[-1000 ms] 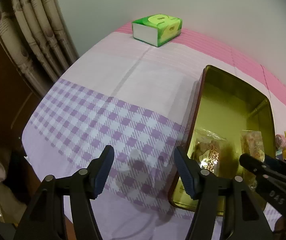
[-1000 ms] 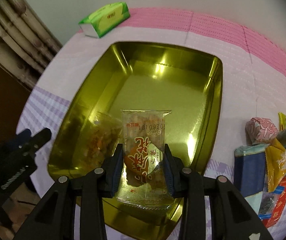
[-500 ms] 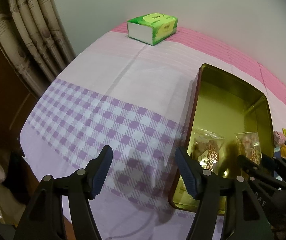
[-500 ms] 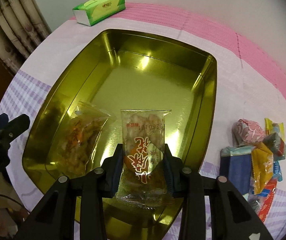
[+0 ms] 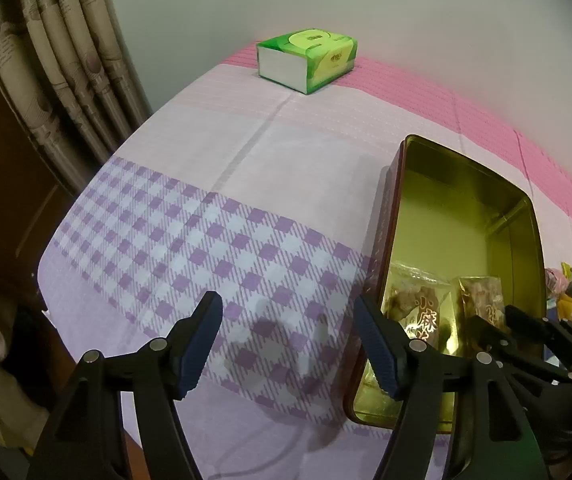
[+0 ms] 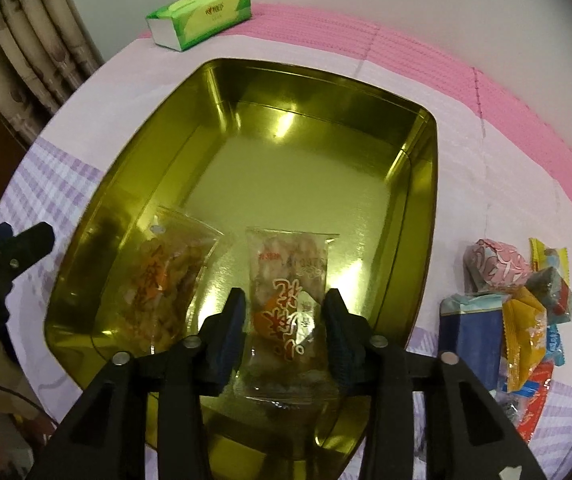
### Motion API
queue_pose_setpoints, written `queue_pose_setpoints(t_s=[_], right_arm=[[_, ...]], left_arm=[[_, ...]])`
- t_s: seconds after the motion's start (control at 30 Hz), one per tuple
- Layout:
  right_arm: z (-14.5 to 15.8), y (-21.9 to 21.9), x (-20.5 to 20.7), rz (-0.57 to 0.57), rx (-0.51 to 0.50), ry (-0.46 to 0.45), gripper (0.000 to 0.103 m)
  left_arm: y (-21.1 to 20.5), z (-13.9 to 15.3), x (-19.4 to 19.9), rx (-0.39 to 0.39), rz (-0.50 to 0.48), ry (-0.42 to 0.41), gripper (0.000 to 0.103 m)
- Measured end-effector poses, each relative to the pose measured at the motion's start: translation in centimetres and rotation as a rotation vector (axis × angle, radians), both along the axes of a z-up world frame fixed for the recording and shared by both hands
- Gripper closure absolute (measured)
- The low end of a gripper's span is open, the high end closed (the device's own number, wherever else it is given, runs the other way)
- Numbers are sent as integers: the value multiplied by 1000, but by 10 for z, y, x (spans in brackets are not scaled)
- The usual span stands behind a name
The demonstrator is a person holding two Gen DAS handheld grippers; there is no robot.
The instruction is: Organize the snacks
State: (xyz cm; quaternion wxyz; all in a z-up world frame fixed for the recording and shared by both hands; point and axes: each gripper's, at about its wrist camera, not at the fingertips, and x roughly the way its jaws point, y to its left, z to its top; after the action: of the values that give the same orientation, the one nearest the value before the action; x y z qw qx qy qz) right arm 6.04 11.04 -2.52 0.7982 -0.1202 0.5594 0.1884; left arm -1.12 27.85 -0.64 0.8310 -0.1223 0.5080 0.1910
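Snack packet (image 6: 283, 304) in tin (image 6: 221, 92) — tool (image 6: 283, 322) apart

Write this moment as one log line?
right gripper: opening, snack packet released | gold tin: two packets | left gripper: open, empty

Each camera rides on a hand-held gripper and looks steeply down along its fingers at close range. The left view faces the checked table (image 5: 213, 248) ahead, with the gold tin (image 5: 528, 216) off to its right. The right view hangs directly over that tin (image 6: 432, 168). Both views share the tin and the green tissue pack (image 5: 306, 60) beyond it.
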Motion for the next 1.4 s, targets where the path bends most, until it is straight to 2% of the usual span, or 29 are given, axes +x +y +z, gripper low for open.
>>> queue_pose_setpoints(t_s=[0.23,0.4,0.63,0.87,1.13,1.4], right_arm=[[25,-16,-5,1,106,-50,53],[47,-54,-11,-32,148,-80,53],[57,-156,-15,-178,68,-114,53],[34,-247,-26,-328,-20,-62,53],[6,-259,-42,-327,-9,7,53],[-9,-248,-26,-314,21,10,53]], left_arm=[[1,3,-2,-1,5,-15,34],[0,4,-3,7,2,-19,34],[-7,6,-2,20,-11,-19,34],[-20,7,-1,45,-47,-12,34],[-43,9,1,40,-106,9,34],[-76,16,4,48,-177,12,34]])
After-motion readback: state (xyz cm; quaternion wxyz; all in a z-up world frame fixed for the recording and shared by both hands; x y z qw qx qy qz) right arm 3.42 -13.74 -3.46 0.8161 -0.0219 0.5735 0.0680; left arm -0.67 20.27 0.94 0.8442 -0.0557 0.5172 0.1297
